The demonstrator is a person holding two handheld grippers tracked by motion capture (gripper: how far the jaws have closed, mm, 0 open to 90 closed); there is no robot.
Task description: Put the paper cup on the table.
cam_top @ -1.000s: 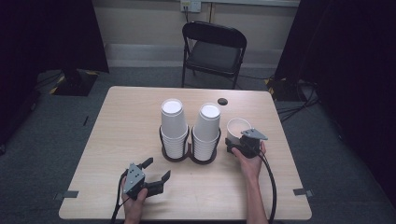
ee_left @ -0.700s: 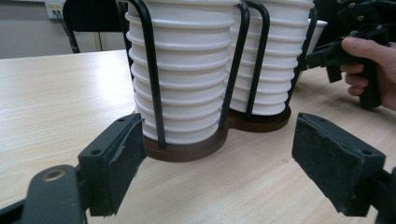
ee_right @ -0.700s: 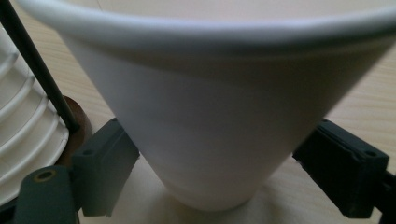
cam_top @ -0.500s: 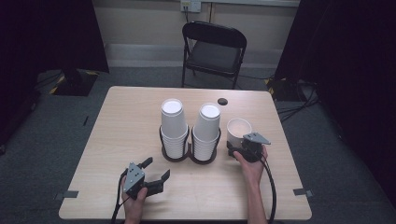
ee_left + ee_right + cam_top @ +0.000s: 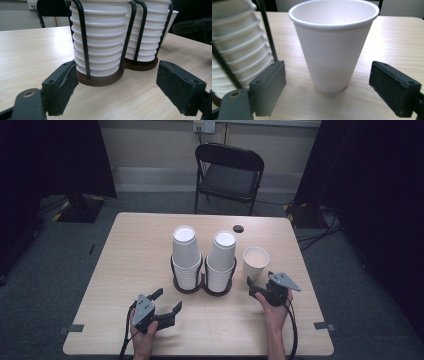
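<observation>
A single white paper cup point(image 5: 255, 262) point(image 5: 332, 50) stands upright and empty on the table, right of a black wire holder point(image 5: 190, 287) with two stacks of white cups point(image 5: 185, 255) point(image 5: 222, 260) point(image 5: 105, 37). My right gripper point(image 5: 260, 281) point(image 5: 327, 90) sits just short of the single cup. It is open, its jaws have just opened a little wider, and nothing is pressed between them. Near the table's front edge, my left gripper point(image 5: 168, 300) point(image 5: 117, 85) is open and points at the left stack, holding nothing.
The wooden table point(image 5: 130, 250) carries a small black round object point(image 5: 238, 228) at the back. A black folding chair point(image 5: 227, 170) stands behind the table. The cup stack point(image 5: 234, 50) rises close to my right gripper's left jaw.
My right gripper has drawn back from the single cup toward the person, leaving the cup standing on the table. The left gripper has stayed where it was.
</observation>
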